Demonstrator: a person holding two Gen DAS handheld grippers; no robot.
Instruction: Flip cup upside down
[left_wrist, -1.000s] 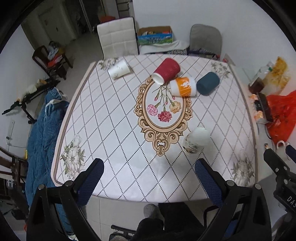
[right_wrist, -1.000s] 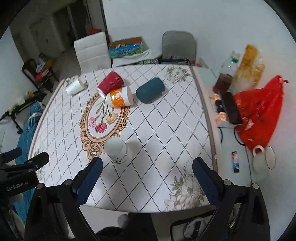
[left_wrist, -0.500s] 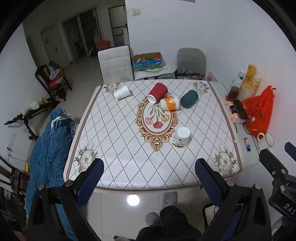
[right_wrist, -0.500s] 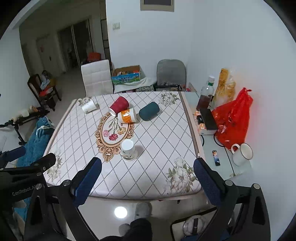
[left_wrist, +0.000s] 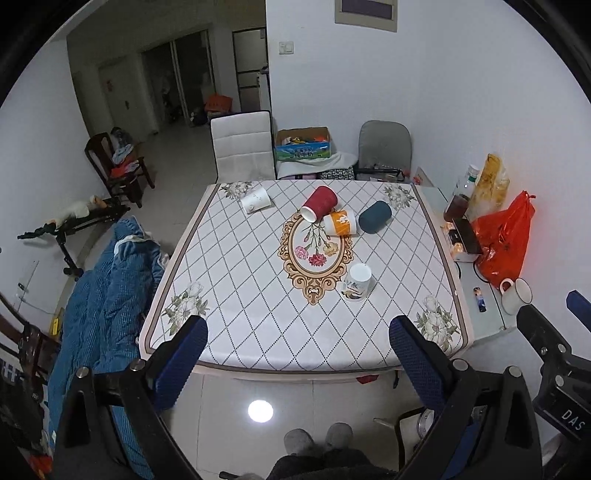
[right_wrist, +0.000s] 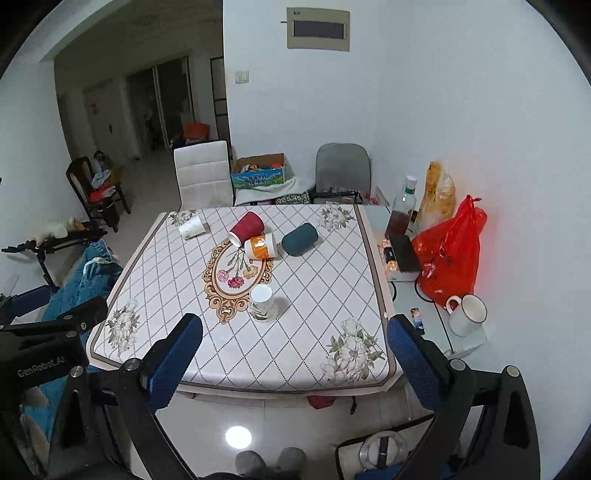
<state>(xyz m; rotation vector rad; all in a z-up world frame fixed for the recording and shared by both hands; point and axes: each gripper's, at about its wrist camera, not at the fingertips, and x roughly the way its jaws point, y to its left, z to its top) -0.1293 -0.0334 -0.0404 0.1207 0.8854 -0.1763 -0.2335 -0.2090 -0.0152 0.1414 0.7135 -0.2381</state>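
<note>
Both tongs, left (left_wrist: 295, 354) and right (right_wrist: 293, 347), hang spread and empty, well back from the table (left_wrist: 258, 332). The white cup (left_wrist: 357, 281) stands inverted near the table's middle, apart from four cups lying on their sides.

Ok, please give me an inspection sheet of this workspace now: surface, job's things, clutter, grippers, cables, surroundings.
Surface: table under a diamond-pattern cloth with a floral medallion.
Job's things: white floral cup stands bottom-up near the medallion's edge.
Clutter: red cup, orange cup, teal cup and white paper cup lie on their sides.
Grippers: left gripper and right gripper open, empty, held back above the floor.
Cables: a dark cable on the side shelf.
Surroundings: red bag, enamel mug, white chair.
</note>
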